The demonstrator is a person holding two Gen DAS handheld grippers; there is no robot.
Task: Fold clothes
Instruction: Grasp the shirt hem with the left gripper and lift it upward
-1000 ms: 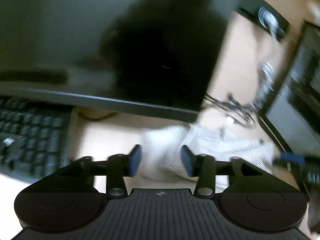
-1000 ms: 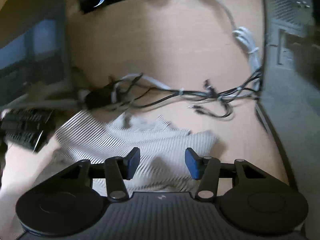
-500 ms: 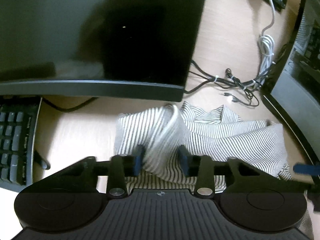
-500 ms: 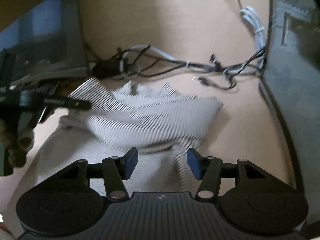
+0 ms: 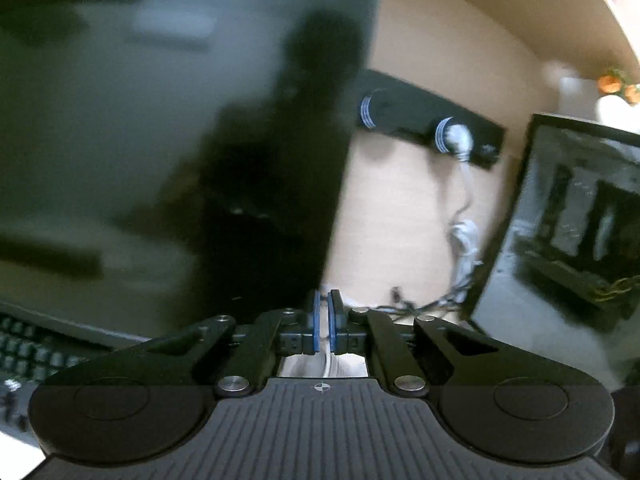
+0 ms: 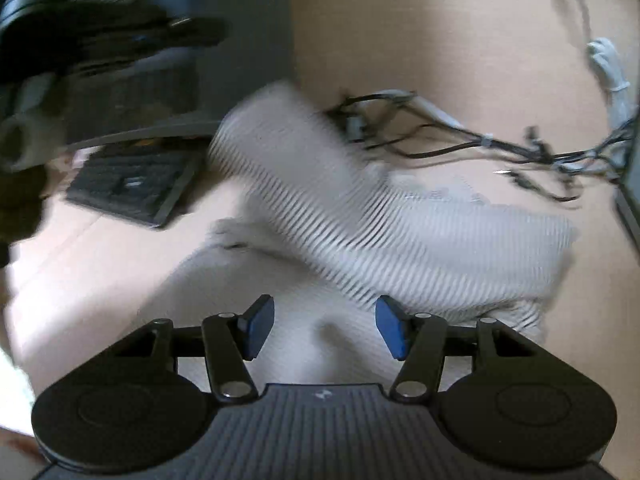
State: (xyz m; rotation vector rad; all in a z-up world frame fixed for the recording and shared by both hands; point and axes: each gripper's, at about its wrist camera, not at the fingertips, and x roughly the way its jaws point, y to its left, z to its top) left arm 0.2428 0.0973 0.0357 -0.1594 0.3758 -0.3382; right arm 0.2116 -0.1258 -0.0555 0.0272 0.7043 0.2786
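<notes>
Left wrist view: left claw (image 5: pixel 323 322) pinched tight on thin fold of striped garment (image 5: pixel 340 366); cloth shows pale just behind pads, rest hidden under claw. Dark monitor (image 5: pixel 160 140) fills far left, keyboard (image 5: pixel 28 354) at near left, second monitor (image 5: pixel 572 232) right, black power strip (image 5: pixel 424 120) far on wooden counter (image 5: pixel 400 208).

Right wrist view: right claw (image 6: pixel 325 326) open, nothing between pads, hovering over striped garment (image 6: pixel 360 220). Garment's left part lifted and blurred, right part lying on counter. Cable tangle (image 6: pixel 480 144) beyond cloth, keyboard (image 6: pixel 132 184) left.
</notes>
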